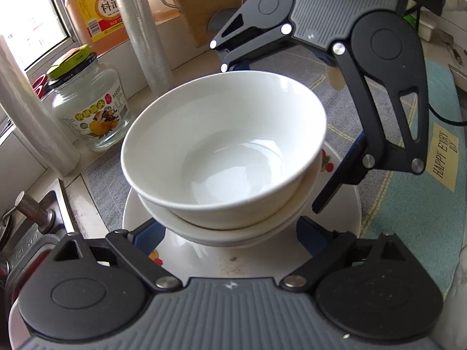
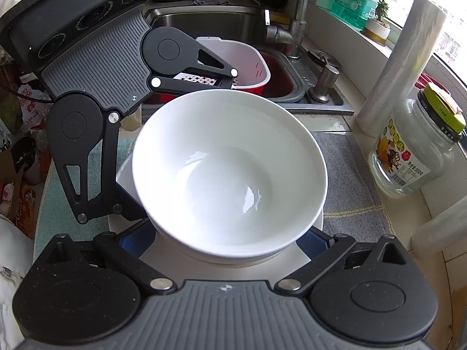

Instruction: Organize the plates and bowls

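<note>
Two white bowls are sitting nested, the top bowl (image 1: 223, 145) inside the lower bowl (image 1: 233, 234), on a fruit-patterned plate (image 1: 204, 258) over the grey mat (image 1: 105, 180). You are flanking that stack from opposite sides: your left gripper (image 1: 230, 233) and your right gripper (image 2: 230, 234) are both standing with jaws spread wide, pads clear of the porcelain, nothing gripped. Neither hand looks nearer; the stack is lying straight ahead of each, between its fingers. Beyond, a sink (image 2: 219, 23) and a glass jar (image 1: 87, 108) are crowding the counter.
</note>
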Available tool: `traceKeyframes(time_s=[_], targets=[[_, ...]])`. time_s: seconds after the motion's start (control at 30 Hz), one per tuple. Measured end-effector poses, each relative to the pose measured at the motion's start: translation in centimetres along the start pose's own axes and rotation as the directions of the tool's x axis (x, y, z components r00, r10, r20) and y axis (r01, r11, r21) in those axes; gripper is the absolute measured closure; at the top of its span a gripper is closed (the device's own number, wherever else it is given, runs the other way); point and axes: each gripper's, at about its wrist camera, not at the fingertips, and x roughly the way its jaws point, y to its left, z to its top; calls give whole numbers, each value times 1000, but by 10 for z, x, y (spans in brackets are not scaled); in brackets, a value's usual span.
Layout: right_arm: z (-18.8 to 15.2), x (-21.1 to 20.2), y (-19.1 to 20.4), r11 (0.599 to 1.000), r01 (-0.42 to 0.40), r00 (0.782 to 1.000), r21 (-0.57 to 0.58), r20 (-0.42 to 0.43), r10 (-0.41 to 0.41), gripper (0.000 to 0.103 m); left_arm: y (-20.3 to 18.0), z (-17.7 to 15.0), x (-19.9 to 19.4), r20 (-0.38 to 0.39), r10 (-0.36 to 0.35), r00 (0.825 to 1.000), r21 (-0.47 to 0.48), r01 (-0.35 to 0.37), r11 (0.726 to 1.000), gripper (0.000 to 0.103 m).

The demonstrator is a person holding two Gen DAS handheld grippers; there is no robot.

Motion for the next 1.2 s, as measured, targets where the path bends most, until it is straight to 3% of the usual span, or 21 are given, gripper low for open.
traceKeyframes(time_s=[0.3, 0.4, 0.53, 0.6, 0.63, 0.7, 0.77, 0.8, 0.83, 0.87, 0.97, 1.03, 1.2], targets=[[-5, -16, 12, 998, 50, 999, 31, 19, -50, 0, -5, -14, -36, 81, 135, 988, -193, -117, 974, 2], [-10, -27, 20, 995, 81, 996, 59, 29, -83, 0, -15, -19, -51, 106, 202, 974, -264, -168, 950, 2], [-19, -39, 30, 986, 110, 993, 127, 36, -115, 0, -38, -22, -66, 124, 316, 941, -376, -250, 892, 1], [-33, -51, 39, 957, 157, 985, 244, 25, -168, 0, -51, -23, -72, 130, 361, 923, -429, -276, 860, 1], [-33, -51, 39, 957, 157, 985, 244, 25, -168, 0, -59, -24, -75, 128, 386, 913, -463, -289, 838, 1], [-45, -61, 45, 918, 189, 977, 349, 23, -210, 0, -73, -25, -78, 102, 418, 903, -533, -305, 789, 1], [-56, -70, 54, 864, 240, 963, 443, 7, -271, 0, -88, -25, -81, 46, 425, 904, -614, -310, 726, 1], [-67, -78, 64, 802, 292, 946, 520, -33, -323, 0, -95, -24, -82, 8, 429, 903, -646, -323, 691, 1], [-67, -78, 64, 802, 292, 946, 520, -33, -323, 0, -103, -24, -85, -32, 439, 898, -684, -340, 645, 1], [-72, -82, 68, 766, 322, 935, 556, -60, -349, 0, -110, -22, -89, -59, 446, 893, -714, -350, 607, 1], [-91, -101, 90, 666, 339, 924, 665, -101, -369, 0, -132, -18, -106, -73, 473, 878, -777, -347, 525, 1], [-97, -110, 102, 650, 326, 926, 686, -93, -367, 0, -146, -13, -119, -71, 489, 869, -804, -340, 488, 1], [-102, -124, 124, 645, 335, 916, 687, -77, -393, 0, -168, 0, -136, -86, 513, 854, -806, -363, 468, 1]])
